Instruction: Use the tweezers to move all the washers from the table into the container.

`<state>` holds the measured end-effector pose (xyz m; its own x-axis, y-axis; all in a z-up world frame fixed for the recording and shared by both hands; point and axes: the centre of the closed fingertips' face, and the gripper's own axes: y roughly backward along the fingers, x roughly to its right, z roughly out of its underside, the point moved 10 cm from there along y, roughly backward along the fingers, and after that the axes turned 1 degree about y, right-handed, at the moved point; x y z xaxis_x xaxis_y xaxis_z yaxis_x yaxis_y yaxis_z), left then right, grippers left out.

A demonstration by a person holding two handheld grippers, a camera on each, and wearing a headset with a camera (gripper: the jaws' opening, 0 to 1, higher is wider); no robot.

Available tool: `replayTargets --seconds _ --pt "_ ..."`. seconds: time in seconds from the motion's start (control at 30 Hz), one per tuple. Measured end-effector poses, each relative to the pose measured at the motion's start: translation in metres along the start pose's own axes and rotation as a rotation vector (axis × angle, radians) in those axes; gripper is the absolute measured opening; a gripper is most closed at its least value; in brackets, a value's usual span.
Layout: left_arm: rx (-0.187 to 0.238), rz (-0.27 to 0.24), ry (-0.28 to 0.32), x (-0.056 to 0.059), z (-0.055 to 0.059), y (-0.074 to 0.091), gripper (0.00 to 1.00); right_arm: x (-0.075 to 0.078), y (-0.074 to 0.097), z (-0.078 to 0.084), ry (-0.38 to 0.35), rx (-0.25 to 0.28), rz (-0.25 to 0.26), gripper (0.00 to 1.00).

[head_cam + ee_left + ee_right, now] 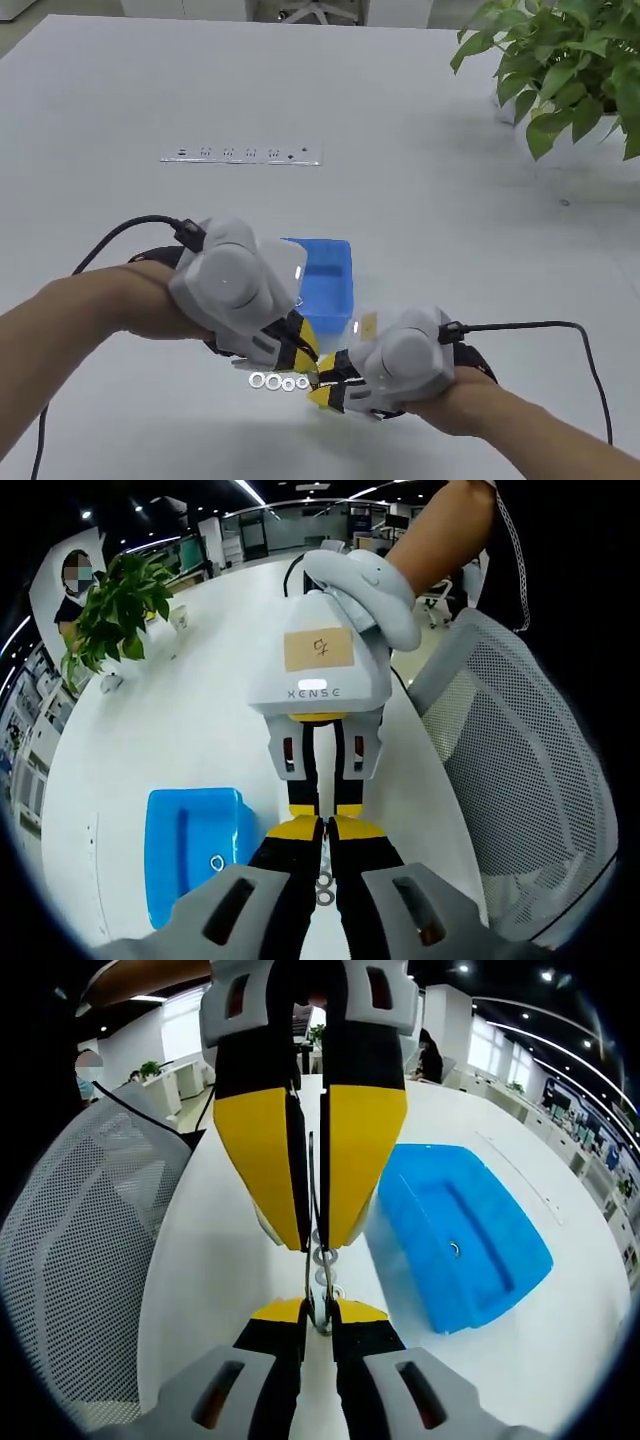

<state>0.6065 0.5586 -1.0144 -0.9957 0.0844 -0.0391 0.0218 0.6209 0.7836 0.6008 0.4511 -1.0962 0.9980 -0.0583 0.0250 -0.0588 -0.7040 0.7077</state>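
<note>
My left tool [326, 830] and right tool [318, 1312] both look clamped on the tweezers [314, 1190]. I should nip one of the washers [280, 382] by its rim, then lift it cleanly to the container [335, 290].

Four small silver washers [280, 382] lie flat in a close row on the table, near the container [347, 285], at its 7 o'clock. The container is an open blue rectangular tub, standing upright. One more washer [455, 1249] lies flat on its floor. Thin metal tweezers [309, 1280] show edge-on above the row.
</note>
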Motion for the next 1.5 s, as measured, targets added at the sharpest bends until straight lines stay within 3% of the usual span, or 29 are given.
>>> replayTargets --seconds 0.73,1.5 --pt "0.012 0.013 0.006 -0.0033 -0.0041 -0.0031 0.07 -0.0018 0.0055 -0.0014 -0.005 0.012 -0.01 0.15" --pt "0.015 0.014 0.004 -0.0069 -0.0056 -0.0042 0.07 0.0011 0.0063 -0.0011 -0.033 0.015 0.015 0.1"
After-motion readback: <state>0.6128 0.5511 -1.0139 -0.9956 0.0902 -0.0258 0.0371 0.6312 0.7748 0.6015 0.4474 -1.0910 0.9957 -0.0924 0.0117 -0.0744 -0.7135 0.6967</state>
